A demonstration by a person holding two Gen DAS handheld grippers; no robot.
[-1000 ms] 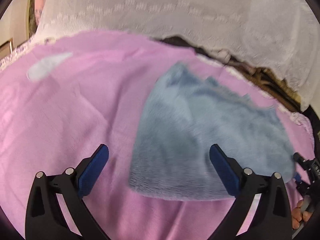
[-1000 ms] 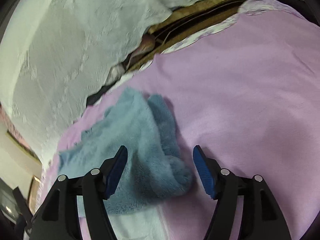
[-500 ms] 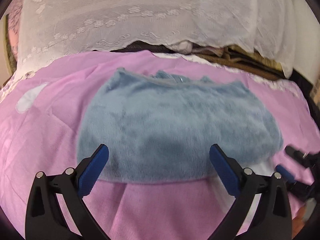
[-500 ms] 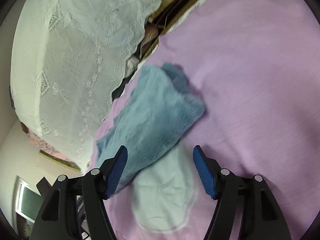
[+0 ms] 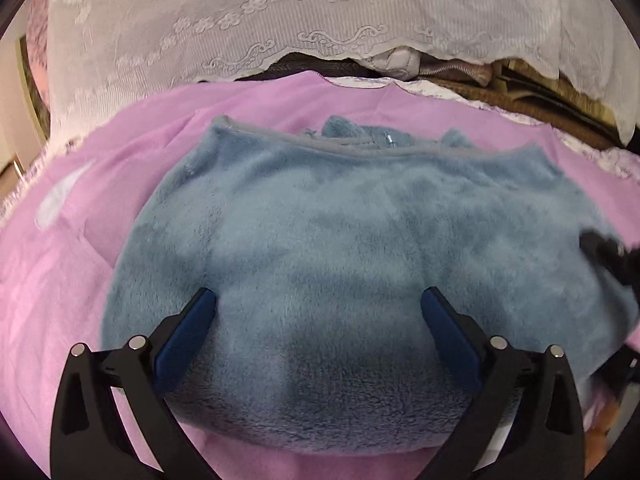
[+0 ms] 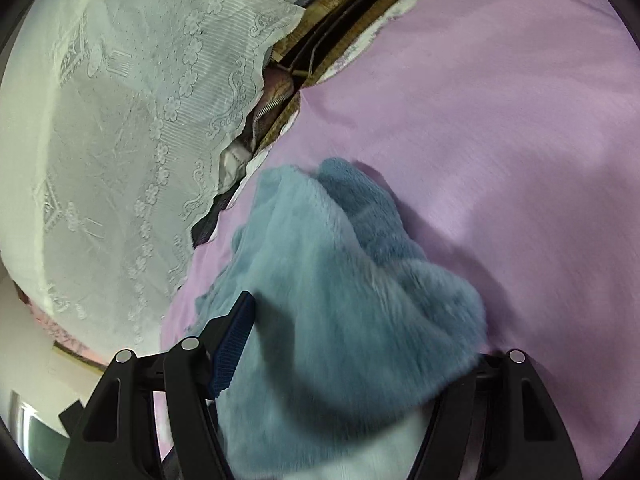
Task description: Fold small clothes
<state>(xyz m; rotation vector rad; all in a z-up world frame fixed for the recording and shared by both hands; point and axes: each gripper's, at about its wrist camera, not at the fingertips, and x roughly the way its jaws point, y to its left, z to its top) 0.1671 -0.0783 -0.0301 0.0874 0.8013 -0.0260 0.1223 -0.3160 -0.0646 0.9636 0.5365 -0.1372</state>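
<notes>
Fluffy blue garment [image 5: 360,248] lying on the pink sheet [image 5: 60,280] near the white lace cloth [image 5: 240,12], left gripper [image 5: 318,308] spread wide above its near part — right gripper [image 6: 360,344] likewise spread, fleece bulging between its fingers, right finger hidden.

Pink bedspread [image 5: 132,152] — blue fleece garment [image 5: 360,232] lying on it.

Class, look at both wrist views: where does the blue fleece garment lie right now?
The blue fleece garment lies on the pink sheet, just below the white lace cloth, filling the centre of both views.
</notes>
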